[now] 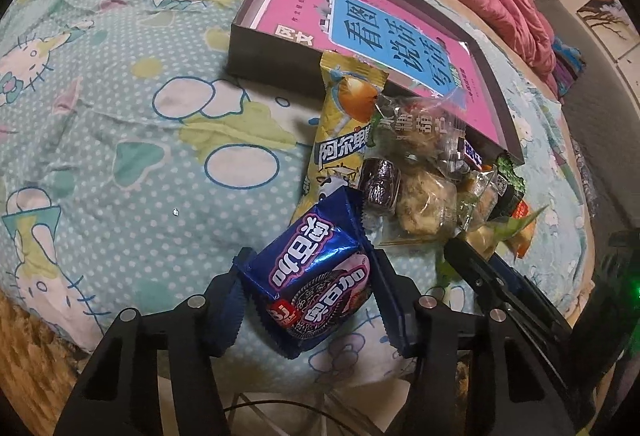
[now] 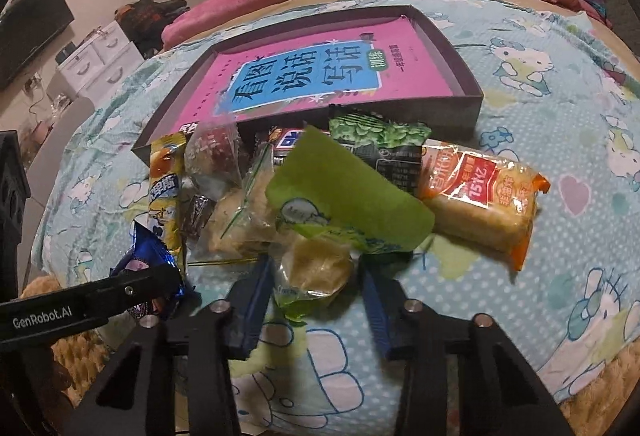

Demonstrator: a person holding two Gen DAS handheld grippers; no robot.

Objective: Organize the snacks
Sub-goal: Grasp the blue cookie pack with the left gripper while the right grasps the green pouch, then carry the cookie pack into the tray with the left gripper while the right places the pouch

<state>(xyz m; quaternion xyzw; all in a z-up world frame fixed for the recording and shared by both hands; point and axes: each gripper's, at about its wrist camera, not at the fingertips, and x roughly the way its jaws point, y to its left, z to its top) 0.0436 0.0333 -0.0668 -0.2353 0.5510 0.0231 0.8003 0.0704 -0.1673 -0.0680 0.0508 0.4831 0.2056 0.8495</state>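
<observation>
Currently, read left to right across the bedspread (image 1: 120,140):

- Left gripper (image 1: 308,300): jaws part-way closed around the blue biscuit packet (image 1: 316,288). The blue pads sit at both its sides, so it looks gripped, though contact on the right pad is hard to confirm. Its long axis runs diagonally across the jaws.
- Yellow candy stick (image 1: 340,132): lies just ahead of the blue packet, long axis pointing toward the box, top end leaning on the box wall.
- Mixed snack pile (image 1: 424,192): clear-wrapped pastries and a small dark foil sweet, heaped against the box's near wall.
- Right gripper (image 2: 316,286): jaws narrowed on the green-wrapped pastry (image 2: 316,268); its green flap rises forward over the pile.
- Orange-wrapped cake (image 2: 484,204): loose on the bedspread, furthest right, nearest the right gripper.
- Dark shallow box (image 2: 464,76): lies beyond the pile from both grippers, holding only a pink book (image 2: 304,76). Both held packets must travel forward over the pile and the near wall.
</observation>
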